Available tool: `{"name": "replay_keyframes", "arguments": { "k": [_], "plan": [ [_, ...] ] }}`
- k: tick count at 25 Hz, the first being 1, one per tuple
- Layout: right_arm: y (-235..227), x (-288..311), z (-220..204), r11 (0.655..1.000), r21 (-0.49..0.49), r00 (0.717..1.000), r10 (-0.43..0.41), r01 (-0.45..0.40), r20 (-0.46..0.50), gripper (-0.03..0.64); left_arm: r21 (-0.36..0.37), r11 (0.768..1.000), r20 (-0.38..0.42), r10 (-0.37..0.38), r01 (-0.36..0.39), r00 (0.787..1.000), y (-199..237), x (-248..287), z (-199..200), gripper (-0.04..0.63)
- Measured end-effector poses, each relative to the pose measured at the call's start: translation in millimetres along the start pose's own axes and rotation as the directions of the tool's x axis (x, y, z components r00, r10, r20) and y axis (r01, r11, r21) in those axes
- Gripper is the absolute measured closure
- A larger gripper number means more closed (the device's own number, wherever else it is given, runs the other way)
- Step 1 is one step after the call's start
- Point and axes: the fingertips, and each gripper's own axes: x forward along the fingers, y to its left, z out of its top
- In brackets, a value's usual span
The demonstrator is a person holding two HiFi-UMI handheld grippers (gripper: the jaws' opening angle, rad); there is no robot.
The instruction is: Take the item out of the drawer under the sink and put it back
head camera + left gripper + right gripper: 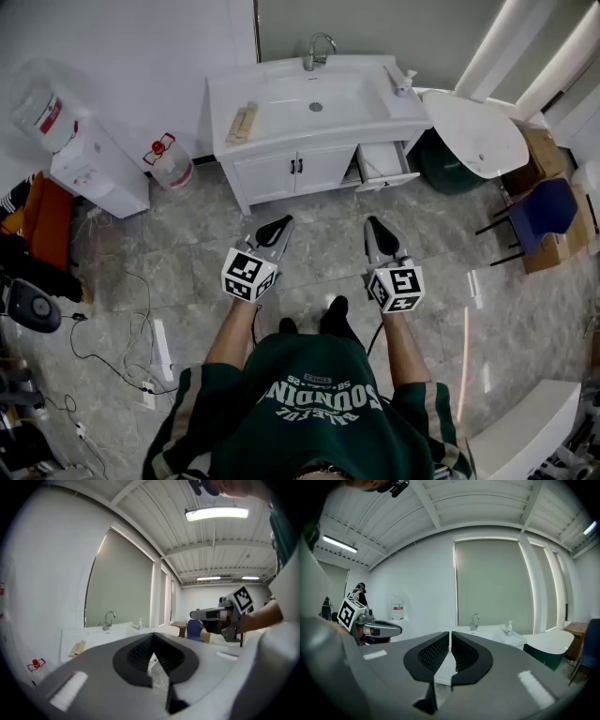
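A white sink cabinet stands against the far wall, with a faucet above its basin. The drawer under the counter's right end is pulled open; I cannot make out what lies inside it. Both grippers hang over the floor about a step short of the cabinet, pointing toward it. My left gripper is shut and holds nothing. My right gripper is also shut and holds nothing. In the right gripper view the cabinet shows ahead, beyond the jaws.
A wooden piece and a soap bottle rest on the counter. To the left are a water dispenser and a spare water bottle; to the right a round white table and blue chair. Cables trail across the floor at left.
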Motion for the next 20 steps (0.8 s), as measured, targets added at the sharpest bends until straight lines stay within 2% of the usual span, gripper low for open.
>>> {"name": "replay_keyframes", "arguments": {
  "k": [6,11,20],
  "plan": [
    [-7,-2,0,1.000,0.006,1.000,-0.010,0.010,0.000,0.614,-0.012,1.000,0.003,0.009,-0.009,1.000,-1,2,-1,0.546],
    [-14,1,-6,1.000,0.005,0.999,-0.024,0.024,-0.034,0.614,0.005,1.000,0.014,-0.017,0.017,1.000,-8,7,4,0.546],
    [-52,11,-12,1.000,0.014,0.998,-0.016,0.017,-0.053,0.614,-0.038,0.999,-0.012,-0.022,0.021,1.000,-14,53,2,0.546]
  ]
}}
